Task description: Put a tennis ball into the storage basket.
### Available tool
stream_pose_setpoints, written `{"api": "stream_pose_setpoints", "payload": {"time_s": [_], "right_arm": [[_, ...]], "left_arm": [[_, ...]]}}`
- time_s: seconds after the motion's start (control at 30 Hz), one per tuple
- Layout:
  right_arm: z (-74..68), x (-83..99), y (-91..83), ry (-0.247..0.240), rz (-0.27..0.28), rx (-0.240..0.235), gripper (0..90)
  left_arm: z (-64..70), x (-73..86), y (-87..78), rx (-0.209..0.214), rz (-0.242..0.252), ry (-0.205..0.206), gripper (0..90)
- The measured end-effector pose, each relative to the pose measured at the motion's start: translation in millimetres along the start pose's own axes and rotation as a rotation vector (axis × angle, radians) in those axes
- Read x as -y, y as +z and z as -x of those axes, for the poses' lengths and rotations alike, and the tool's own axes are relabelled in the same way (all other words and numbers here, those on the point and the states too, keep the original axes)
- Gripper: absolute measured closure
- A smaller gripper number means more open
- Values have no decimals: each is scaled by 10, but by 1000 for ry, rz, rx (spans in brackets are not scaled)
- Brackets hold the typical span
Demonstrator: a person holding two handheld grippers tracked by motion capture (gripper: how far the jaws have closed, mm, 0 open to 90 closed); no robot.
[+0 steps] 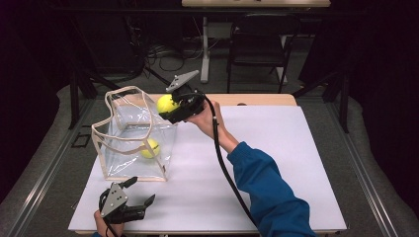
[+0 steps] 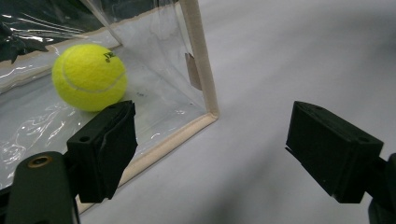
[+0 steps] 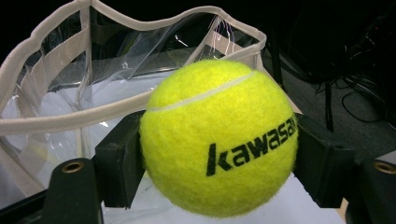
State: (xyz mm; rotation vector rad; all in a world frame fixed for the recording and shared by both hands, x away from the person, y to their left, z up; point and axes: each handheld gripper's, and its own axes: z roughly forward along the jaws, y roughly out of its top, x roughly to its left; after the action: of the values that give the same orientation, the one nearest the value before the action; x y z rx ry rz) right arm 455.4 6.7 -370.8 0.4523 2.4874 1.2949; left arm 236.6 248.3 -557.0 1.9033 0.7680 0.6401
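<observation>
Right gripper view shows the right gripper (image 3: 218, 161) clamping a yellow tennis ball (image 3: 219, 140) between both jaws, above the clear bag's (image 1: 129, 140) rim near the table's (image 1: 276, 163) far edge. Left gripper (image 1: 142, 193) gapes empty by the near-left corner.

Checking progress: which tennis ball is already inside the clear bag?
The loose tennis ball on the clear bag's floor; the other ball sits clamped in the right tool at the rim.

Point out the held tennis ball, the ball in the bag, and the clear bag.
held tennis ball (image 3: 219, 140), right gripper view, on its front face beside the black lettering.
ball in the bag (image 2: 88, 77), left gripper view, middle of its yellow felt.
clear bag (image 1: 99, 148), high view, on its beige-trimmed left edge.
</observation>
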Motion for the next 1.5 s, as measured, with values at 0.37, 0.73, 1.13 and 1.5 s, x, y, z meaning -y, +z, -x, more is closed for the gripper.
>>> {"api": "stream_pose_setpoints", "payload": {"time_s": [0.37, 0.73, 1.13, 1.5], "right_arm": [[-24, -74, -8, -8, 0, -8, 258], [-84, -214, -34, -27, -1, -15, 258], [-151, -329, -45, -52, 2, -23, 258], [-209, -411, -46, -70, 11, -25, 258]], "left_arm": [[0, -2, 0, 0, -4, 2, 161], [0, -1, 0, 2, 1, 1, 161], [3, -1, -3, 1, 6, 1, 161], [2, 0, -3, 2, 6, 0, 161]]}}
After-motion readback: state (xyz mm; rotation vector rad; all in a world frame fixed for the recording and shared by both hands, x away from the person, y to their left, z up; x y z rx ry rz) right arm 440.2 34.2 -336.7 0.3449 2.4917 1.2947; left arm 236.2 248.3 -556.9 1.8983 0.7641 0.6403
